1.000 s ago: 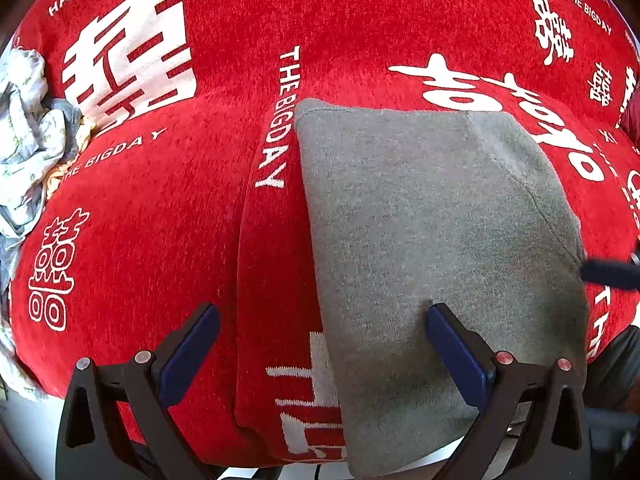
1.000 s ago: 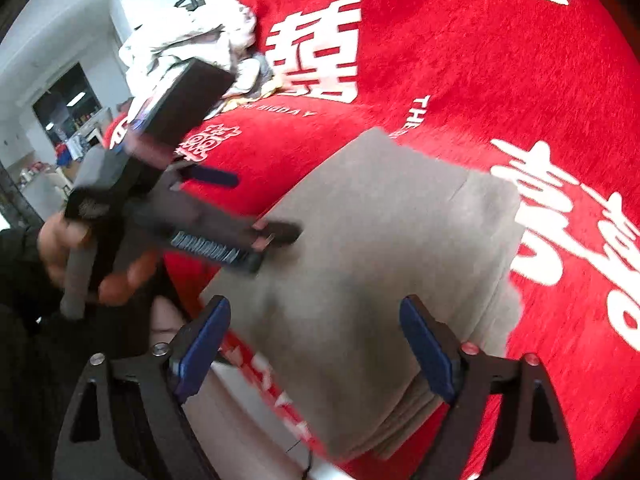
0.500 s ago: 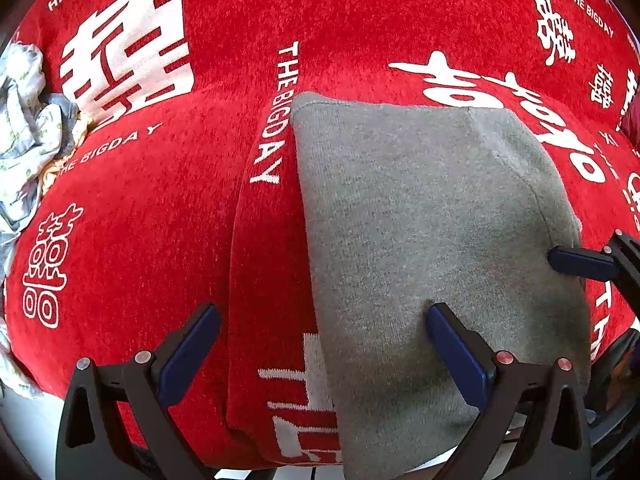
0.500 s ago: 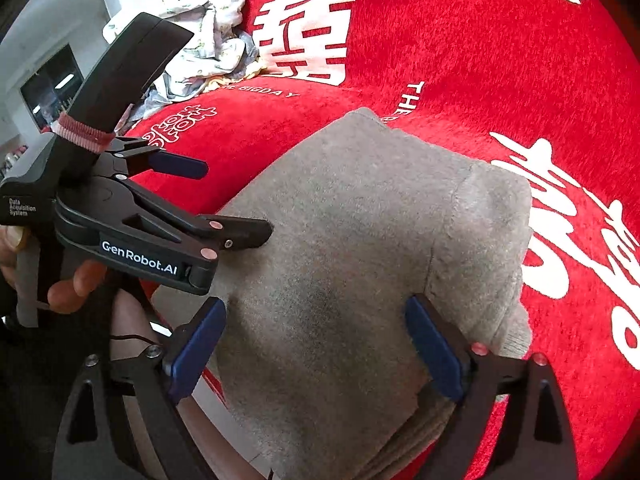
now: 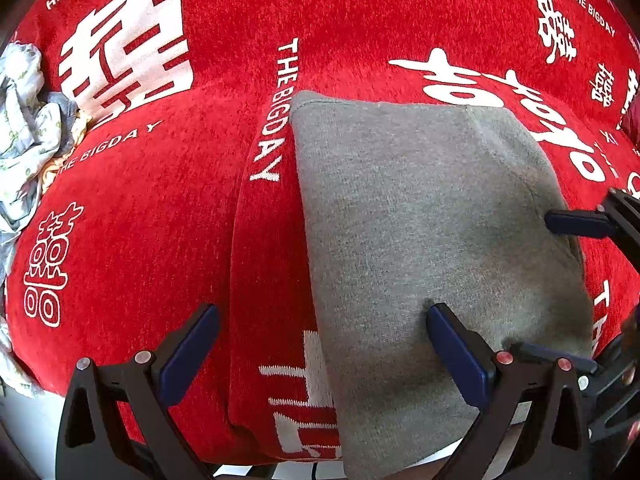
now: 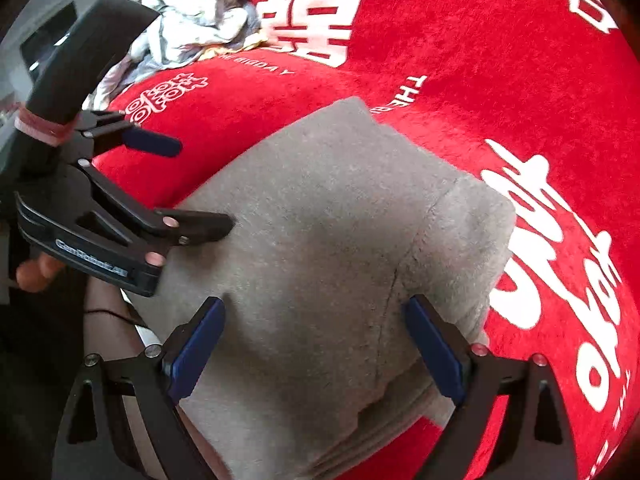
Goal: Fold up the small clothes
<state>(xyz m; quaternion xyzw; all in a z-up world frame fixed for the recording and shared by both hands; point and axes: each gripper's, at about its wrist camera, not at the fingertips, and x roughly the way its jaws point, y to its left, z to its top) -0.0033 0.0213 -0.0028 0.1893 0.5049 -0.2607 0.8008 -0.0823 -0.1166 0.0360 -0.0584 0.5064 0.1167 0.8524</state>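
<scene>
The grey knitted garment, folded into a thick rectangular pad [image 5: 432, 240], is seen lying on the red plush blanket printed with white characters [image 5: 160, 208], close to its near edge, where the pad partly overhangs. It is judged to be soft, light and limp, with a fuzzy surface that should not slip between padded fingers; several layers are stacked, so a pinch on 1 layer alone would likely let the fold spill open. A hold through the full thickness at the near corners or along the folded right-hand edge, where a seam runs, is judged best. The left hand-held gripper [image 5: 320, 352] is held with its jaws spread wide, 1 blue finger resting on the grey cloth and the other over the red blanket, gripping nothing. The right hand-held gripper [image 6: 316, 344] is likewise spread apart above the pad, with nothing held. A crumpled pile of pale printed clothes [image 6: 192, 12] lies well apart at the far left of the blanket. The 2 tools are close together over the pad, so crowding is the main hindrance judged.
</scene>
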